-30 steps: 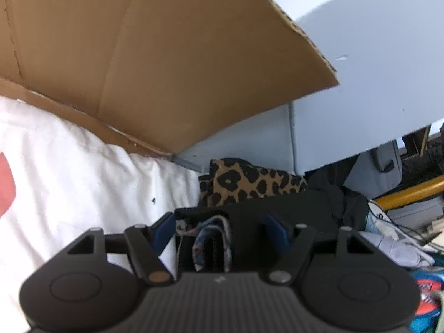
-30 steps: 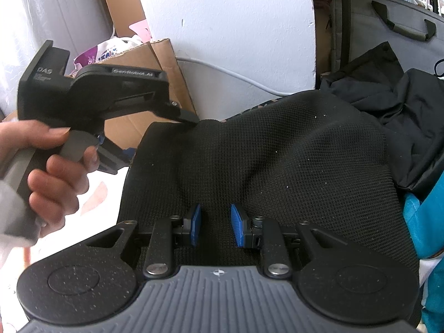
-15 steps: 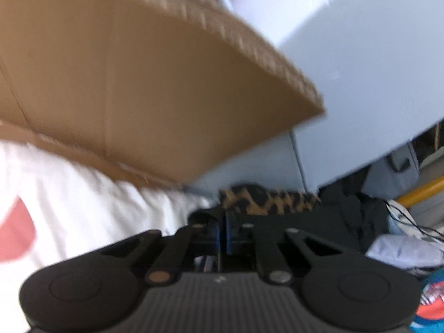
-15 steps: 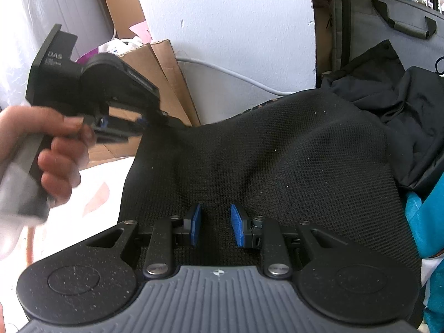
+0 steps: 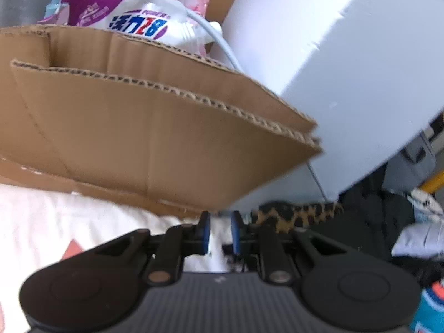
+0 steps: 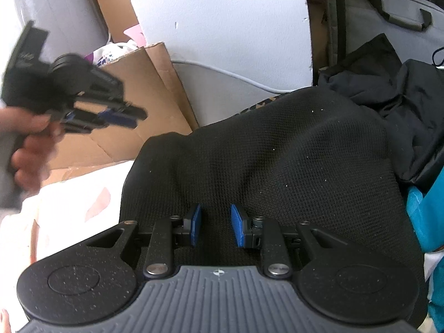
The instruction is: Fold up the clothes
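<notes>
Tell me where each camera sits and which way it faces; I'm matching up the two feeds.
Left wrist: on the left gripper, looking along its fingers at a cardboard box above white bedding; only those slightly parted fingers show.
Right wrist: on the right gripper, looking down onto a black knit garment; its parted fingers show, plus the person's hand holding the left gripper at left.
Shared: the cardboard box, white bedding, white wall, leopard-print fabric.

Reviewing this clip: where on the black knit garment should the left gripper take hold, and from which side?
Probably the far left corner of the black knit garment, beside the cardboard box. That edge lies free against the white sheet, so coming from the left lets the fingers straddle it. The left gripper hangs above it, holding nothing.
</notes>
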Available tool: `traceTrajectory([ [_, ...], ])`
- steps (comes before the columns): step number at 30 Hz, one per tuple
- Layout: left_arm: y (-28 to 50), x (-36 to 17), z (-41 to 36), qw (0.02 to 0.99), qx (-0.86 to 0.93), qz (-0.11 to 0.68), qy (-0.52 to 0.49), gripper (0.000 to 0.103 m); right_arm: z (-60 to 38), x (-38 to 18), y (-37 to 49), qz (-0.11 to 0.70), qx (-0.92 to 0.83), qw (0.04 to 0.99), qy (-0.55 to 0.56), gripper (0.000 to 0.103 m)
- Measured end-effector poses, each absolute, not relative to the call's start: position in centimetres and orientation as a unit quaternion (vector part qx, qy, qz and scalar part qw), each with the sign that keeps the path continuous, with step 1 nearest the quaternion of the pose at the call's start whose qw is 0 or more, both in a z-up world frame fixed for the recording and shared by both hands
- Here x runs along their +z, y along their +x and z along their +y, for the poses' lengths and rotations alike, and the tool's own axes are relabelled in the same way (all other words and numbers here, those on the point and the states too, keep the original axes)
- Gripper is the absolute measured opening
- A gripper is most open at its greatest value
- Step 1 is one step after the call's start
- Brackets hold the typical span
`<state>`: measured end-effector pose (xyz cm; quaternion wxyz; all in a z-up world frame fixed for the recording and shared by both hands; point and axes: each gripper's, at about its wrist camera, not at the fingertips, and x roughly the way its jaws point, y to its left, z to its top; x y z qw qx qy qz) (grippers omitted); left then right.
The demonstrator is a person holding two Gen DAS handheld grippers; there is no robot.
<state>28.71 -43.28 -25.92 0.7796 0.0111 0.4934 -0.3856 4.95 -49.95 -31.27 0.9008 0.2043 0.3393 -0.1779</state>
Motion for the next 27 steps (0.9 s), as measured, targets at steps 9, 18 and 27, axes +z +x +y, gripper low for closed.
traceTrajectory([
  [9,23.3,-22.7,-43.3,0.739,-0.472,0.479,0.046,0.031,-51.1,-29.5,2.5,0.304,-0.220,0.901,0.215,0.033],
  [18,19.0,-27.4,-46.1,0.709,-0.497,0.480,0.141,0.017,-53.4,-31.5,0.6,0.315,-0.264,0.886,0.214,0.039],
  [27,21.1,-30.6,-46.8,0.748,-0.426,0.467,0.203,0.013,-55.1,-34.4,-2.4,0.343,-0.305,0.861,0.221,0.039],
])
